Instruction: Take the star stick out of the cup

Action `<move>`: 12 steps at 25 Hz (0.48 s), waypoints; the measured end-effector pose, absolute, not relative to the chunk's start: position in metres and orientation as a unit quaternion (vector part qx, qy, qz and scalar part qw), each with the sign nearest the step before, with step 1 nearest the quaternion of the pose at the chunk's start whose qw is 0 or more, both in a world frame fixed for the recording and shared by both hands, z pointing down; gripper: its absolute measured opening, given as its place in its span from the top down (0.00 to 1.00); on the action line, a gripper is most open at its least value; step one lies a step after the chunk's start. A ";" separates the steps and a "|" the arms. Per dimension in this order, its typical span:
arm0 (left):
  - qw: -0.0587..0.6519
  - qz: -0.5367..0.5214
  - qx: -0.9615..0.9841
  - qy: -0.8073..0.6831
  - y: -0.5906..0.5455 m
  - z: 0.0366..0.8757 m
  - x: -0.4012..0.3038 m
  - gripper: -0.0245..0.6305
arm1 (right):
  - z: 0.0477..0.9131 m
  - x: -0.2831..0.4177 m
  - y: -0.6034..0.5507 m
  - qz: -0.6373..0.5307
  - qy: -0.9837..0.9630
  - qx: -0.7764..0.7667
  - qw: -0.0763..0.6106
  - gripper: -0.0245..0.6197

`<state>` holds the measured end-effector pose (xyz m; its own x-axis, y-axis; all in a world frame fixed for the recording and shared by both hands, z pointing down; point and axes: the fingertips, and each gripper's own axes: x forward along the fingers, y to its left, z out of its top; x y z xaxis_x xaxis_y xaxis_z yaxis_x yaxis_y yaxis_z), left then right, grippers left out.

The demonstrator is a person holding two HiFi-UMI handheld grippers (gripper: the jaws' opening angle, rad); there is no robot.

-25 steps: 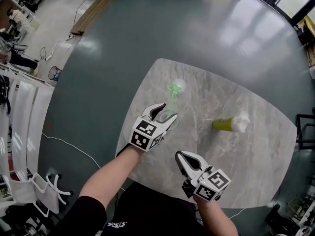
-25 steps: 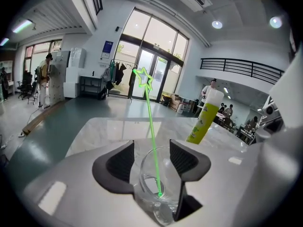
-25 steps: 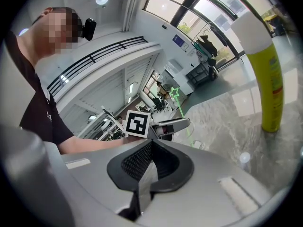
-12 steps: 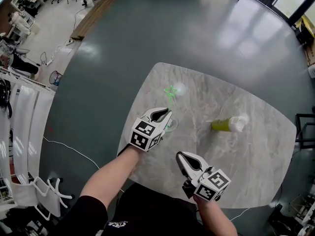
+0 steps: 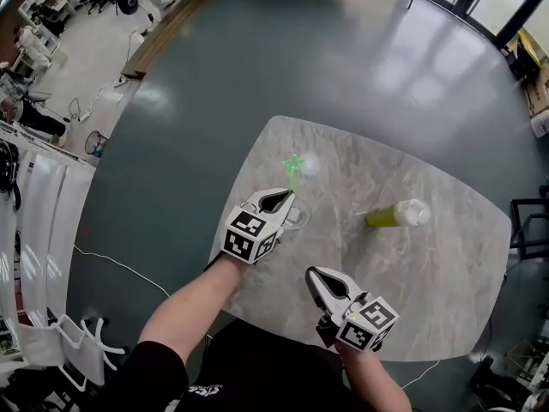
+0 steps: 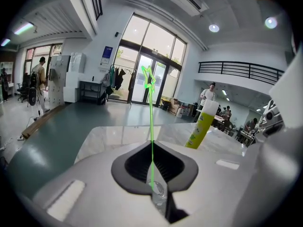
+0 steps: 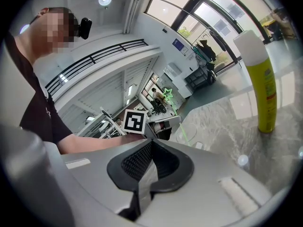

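A thin green stick with a star on top stands upright. Its lower end is in a clear cup on the marble table. My left gripper sits over the cup's near rim. Its jaws have just been closing and are now shut on the stick's shaft, seen in the left gripper view running up through the jaw gap. In the head view the star shows just beyond the left fingertips. My right gripper is shut on nothing, nearer me and to the right.
A yellow spray can with a white cap stands on the table to the right of the cup. The table's left edge runs close to my left gripper, with grey floor beyond it. People stand far off in the hall.
My left gripper's jaws went from wide open around the stick to shut on it, and the gripper has lifted slightly. The right gripper has stayed put.
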<state>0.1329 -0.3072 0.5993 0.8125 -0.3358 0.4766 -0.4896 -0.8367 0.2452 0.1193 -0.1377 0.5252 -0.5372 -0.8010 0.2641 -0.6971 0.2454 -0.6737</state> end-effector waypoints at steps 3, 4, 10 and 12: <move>0.182 0.196 0.937 -0.224 -0.305 0.582 0.127 0.95 | 0.520 0.114 -0.136 -0.384 0.787 -0.479 0.068 0.94; 0.183 0.189 0.938 -0.226 -0.304 0.575 0.125 0.95 | 0.518 0.113 -0.135 -0.382 0.787 -0.479 0.068 0.94; 0.175 0.162 0.943 -0.232 -0.293 0.529 0.111 0.95 | 0.506 0.103 -0.130 -0.371 0.790 -0.483 0.069 0.94; 0.167 0.159 0.946 -0.227 -0.286 0.515 0.108 0.95 | 0.503 0.102 -0.128 -0.368 0.791 -0.484 0.070 0.94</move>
<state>0.1080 -0.2860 0.5151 0.8464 -0.3766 0.3766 -0.4825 -0.8415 0.2430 0.1017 -0.1280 0.5027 -0.5210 -0.8173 0.2461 -0.7146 0.2599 -0.6494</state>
